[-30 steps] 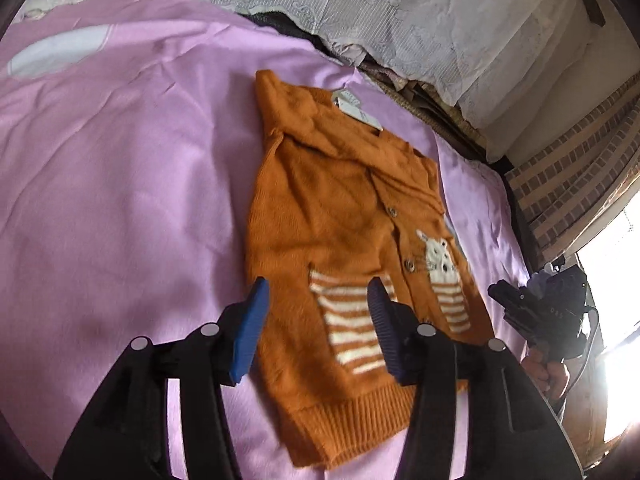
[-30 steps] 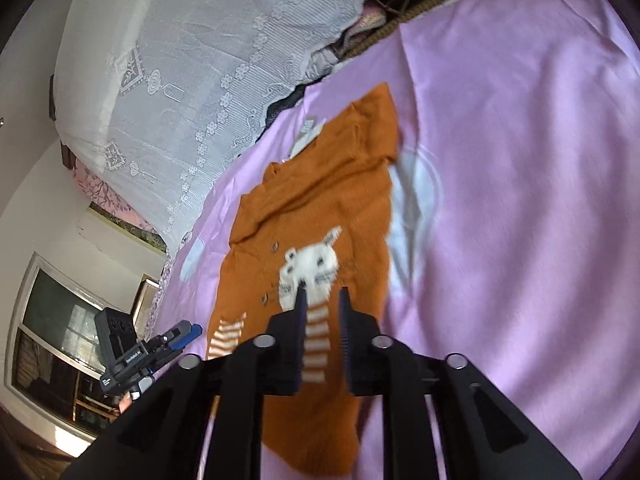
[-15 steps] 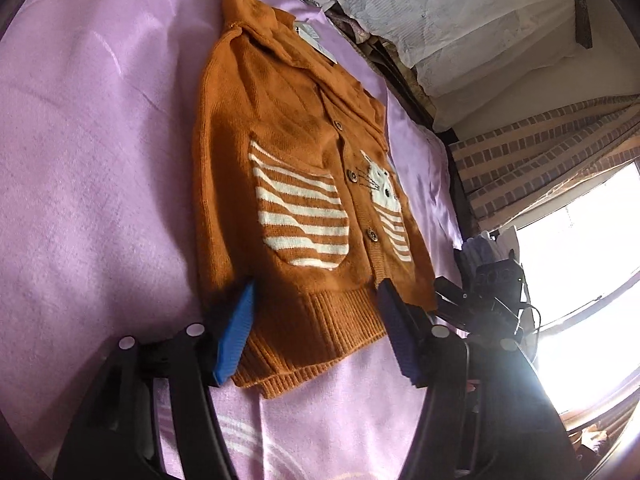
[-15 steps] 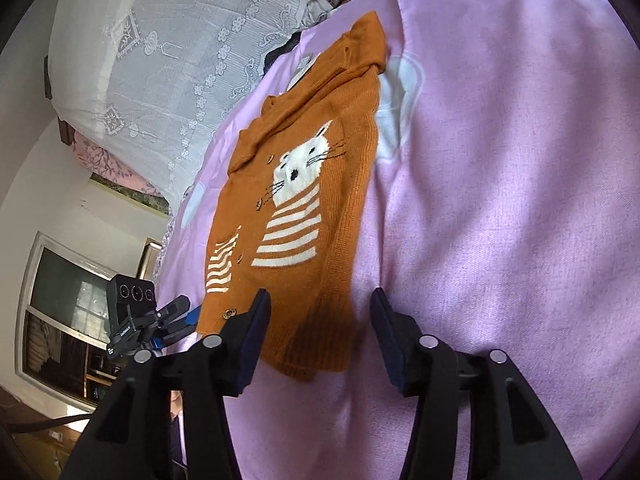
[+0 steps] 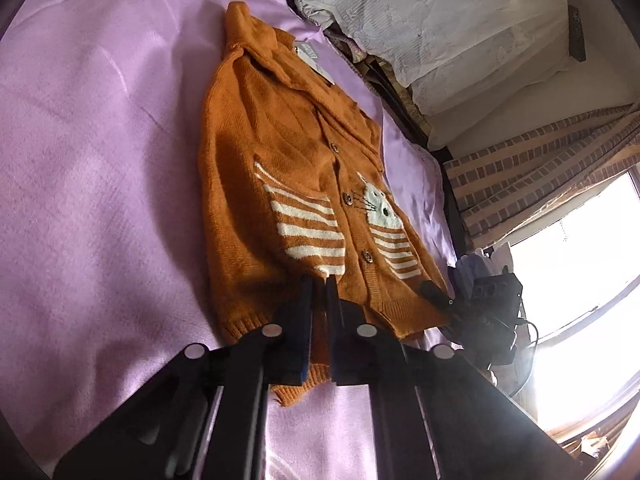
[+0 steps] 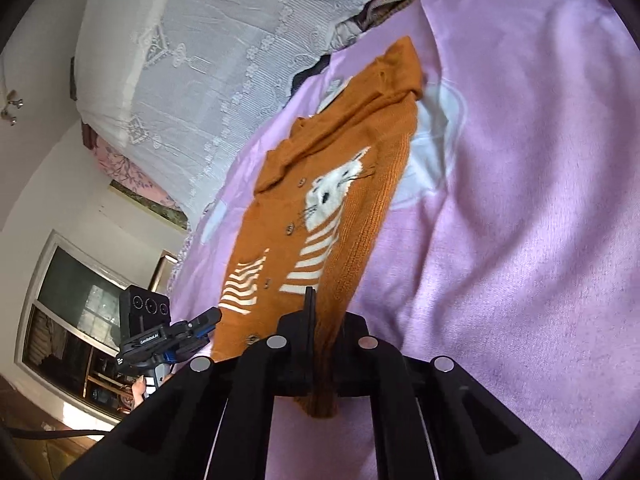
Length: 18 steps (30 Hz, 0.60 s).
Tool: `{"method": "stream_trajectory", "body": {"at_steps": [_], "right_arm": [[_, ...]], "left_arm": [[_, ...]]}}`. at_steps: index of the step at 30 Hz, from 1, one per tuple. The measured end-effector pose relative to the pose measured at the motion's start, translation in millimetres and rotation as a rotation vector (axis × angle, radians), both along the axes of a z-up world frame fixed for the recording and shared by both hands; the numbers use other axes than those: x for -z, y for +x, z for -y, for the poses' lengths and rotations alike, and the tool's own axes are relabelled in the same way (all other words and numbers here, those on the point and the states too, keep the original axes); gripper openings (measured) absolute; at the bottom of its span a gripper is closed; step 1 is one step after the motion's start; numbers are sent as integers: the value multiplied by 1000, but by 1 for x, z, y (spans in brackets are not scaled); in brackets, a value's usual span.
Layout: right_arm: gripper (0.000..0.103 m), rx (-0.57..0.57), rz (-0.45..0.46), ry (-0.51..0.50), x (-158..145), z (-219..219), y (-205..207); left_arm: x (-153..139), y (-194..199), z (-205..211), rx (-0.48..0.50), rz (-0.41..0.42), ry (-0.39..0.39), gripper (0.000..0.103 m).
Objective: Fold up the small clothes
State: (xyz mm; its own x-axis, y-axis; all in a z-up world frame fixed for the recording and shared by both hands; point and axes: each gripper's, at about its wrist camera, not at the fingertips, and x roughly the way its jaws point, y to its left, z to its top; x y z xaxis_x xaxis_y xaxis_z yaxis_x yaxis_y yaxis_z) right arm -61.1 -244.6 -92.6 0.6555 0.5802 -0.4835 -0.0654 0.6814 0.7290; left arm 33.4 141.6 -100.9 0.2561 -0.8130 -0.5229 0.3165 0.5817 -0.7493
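A small orange knitted cardigan with white stripes, a white cat face and brown buttons lies face up on a pink blanket. It also shows in the right wrist view. My left gripper is shut on the ribbed bottom hem at one corner. My right gripper is shut on the hem at the other corner. Each gripper shows in the other's view: the right one, the left one. The hem is lifted a little at both grips.
A white lace cover drapes bedding at the far end. A striped curtain and a bright window lie to one side, a dark cabinet to the other. A white patch marks the blanket beside the cardigan.
Both grippers were open around the hem half a second ago. Both have now closed on the hem, and it rises slightly off the blanket.
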Motion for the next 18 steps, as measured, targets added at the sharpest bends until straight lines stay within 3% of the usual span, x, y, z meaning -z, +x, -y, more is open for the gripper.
{"method": "stream_trajectory", "body": {"at_steps": [3,6,8,10,18], "right_arm": [[6,6,-23,31,6,4,2],[6,8,-50,82,13,11,5],[6,3,-54,96,14,13,5],[6,2,-57,94,15,11,6],[6,5,-81,102,20,13,6]], "left_arm": [[2,-1,-3,-16,-13,13,6],[9,-4,-11,-69,-40,77,22],[9,-6,-21,-83,-59,21,36],[8,-7,-26,-87,-73,-4,43],[-5,-21,-37,-96,-58,57,59]]}}
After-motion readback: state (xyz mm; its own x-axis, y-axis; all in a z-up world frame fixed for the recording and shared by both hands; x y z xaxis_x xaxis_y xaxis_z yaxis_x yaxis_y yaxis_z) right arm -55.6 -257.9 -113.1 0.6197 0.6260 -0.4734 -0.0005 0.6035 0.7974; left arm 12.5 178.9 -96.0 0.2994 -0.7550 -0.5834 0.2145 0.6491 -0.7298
